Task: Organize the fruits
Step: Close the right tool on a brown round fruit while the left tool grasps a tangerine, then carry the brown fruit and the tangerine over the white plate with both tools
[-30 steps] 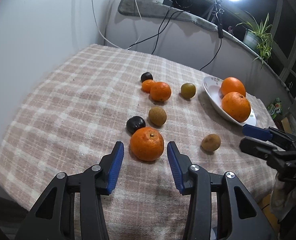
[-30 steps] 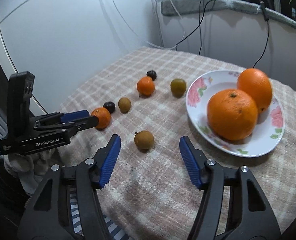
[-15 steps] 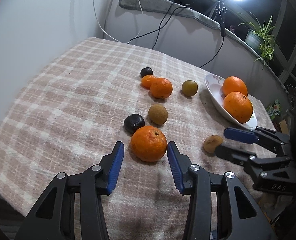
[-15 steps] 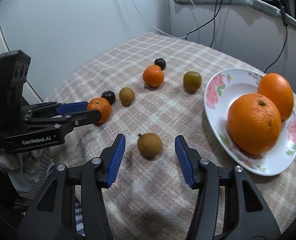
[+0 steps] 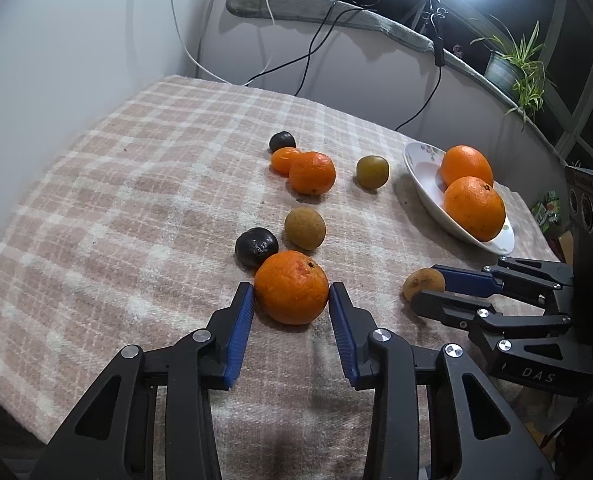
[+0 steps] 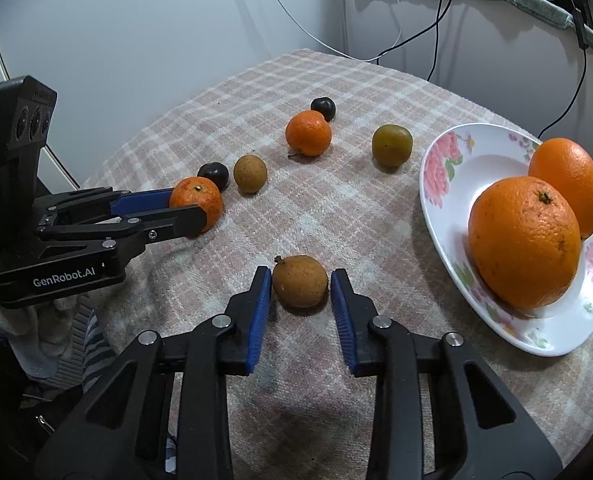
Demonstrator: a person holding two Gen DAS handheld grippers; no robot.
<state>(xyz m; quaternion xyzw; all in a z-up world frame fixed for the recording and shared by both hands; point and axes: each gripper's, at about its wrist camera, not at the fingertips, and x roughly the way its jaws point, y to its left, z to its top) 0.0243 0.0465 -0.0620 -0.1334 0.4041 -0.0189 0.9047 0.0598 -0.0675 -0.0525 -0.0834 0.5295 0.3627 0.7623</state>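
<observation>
Left gripper [image 5: 291, 295] closed onto a dimpled, round mandarin [image 5: 291, 287], blue ribbed pads touching both flanks, jaws just narrowed. Right gripper [image 6: 301, 285] likewise just narrowed, pads pressed on a matte, tan longan [image 6: 301, 286] with a stub of stem. Both fruits resting on the woolly pink-and-cream plaid cloth [image 5: 108, 216]. Against a second ago: wide gaps beside each fruit then, none now; right gripper nearer and lower over the longan. Both pointed steeply down at the cloth. Further out: glossy dark plum [image 5: 256, 246], second longan [image 5: 305, 227], and a glazed floral plate [image 6: 462, 148] carrying two pebbled oranges [image 6: 524, 241].
</observation>
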